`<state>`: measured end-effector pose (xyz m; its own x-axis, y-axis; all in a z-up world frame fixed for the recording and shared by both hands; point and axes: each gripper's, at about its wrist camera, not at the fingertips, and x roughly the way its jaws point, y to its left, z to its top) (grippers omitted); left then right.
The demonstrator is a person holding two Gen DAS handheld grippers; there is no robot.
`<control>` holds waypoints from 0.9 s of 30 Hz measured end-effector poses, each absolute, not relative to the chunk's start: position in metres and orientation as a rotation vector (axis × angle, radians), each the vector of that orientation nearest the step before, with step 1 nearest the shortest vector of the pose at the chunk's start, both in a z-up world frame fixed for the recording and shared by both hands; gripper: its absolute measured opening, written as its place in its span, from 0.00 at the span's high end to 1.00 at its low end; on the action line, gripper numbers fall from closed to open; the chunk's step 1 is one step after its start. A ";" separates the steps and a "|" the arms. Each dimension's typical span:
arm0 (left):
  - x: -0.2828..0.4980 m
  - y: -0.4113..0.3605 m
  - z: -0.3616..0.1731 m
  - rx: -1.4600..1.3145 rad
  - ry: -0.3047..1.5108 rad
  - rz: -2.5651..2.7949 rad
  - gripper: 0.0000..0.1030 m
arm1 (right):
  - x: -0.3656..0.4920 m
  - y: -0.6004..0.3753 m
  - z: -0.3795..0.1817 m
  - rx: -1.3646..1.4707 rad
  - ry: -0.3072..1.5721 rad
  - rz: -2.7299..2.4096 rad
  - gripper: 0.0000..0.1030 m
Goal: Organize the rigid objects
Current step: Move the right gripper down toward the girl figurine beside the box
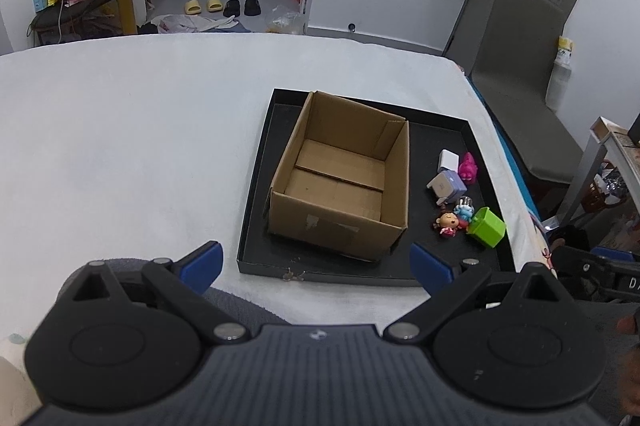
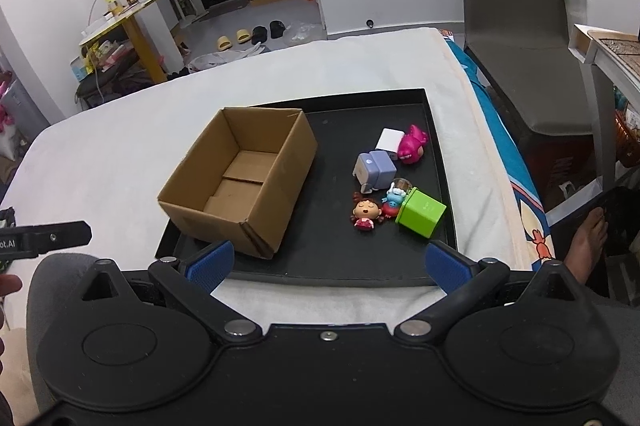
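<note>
Though both cameras look down on the same black tray [image 1: 256, 186], the left wrist view has the left gripper [image 1: 316, 268] spread wide with nothing between its blue pads, hanging over the tray's near edge; the open cardboard box [image 1: 340, 186] sits straight ahead of it, empty, its floor flaps showing; the toys lie clustered off to its right, a white block [image 1: 449, 159], a pink figure [image 1: 468, 166], a lavender cube [image 1: 447, 185], a doll with a red dress [image 1: 449, 222] and a green cube [image 1: 487, 227] tipped on its side; only this view catches the door handle on the far wall and, at the right edge, part of the other tool with a white "D" that I can just read.

From the right wrist view the right gripper [image 2: 327, 262] is likewise wide apart and holding nothing, poised above the tray's [image 2: 400, 266] near rim; here the box [image 2: 240, 182] lies ahead and to the left, the toys ahead and slightly right, with the doll [image 2: 365, 213] and green cube [image 2: 421, 212] nearest; a small blue figure [image 2: 394, 195] shows between them, touching the cube; only this view shows a bare foot [image 2: 588, 246] on the floor at the right and lettering ending ".AI" on the tool at the left edge.
</note>
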<state>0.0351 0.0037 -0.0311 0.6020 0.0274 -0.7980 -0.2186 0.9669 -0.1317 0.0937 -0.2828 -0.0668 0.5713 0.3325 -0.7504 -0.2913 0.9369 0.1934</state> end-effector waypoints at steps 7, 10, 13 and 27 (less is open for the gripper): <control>0.054 0.007 -0.048 -0.241 0.954 0.130 0.04 | 0.114 -0.290 -0.083 0.090 0.922 0.328 0.05; 0.062 0.009 -0.054 -0.249 0.965 0.125 0.05 | 0.122 -0.292 -0.088 0.109 0.936 0.318 0.05; 0.070 0.011 -0.059 -0.259 0.965 0.125 0.05 | 0.130 -0.295 -0.093 0.128 0.947 0.309 0.07; 0.110 0.027 -0.082 -0.266 0.994 0.145 0.21 | 0.174 -0.300 -0.117 0.276 1.041 0.288 0.15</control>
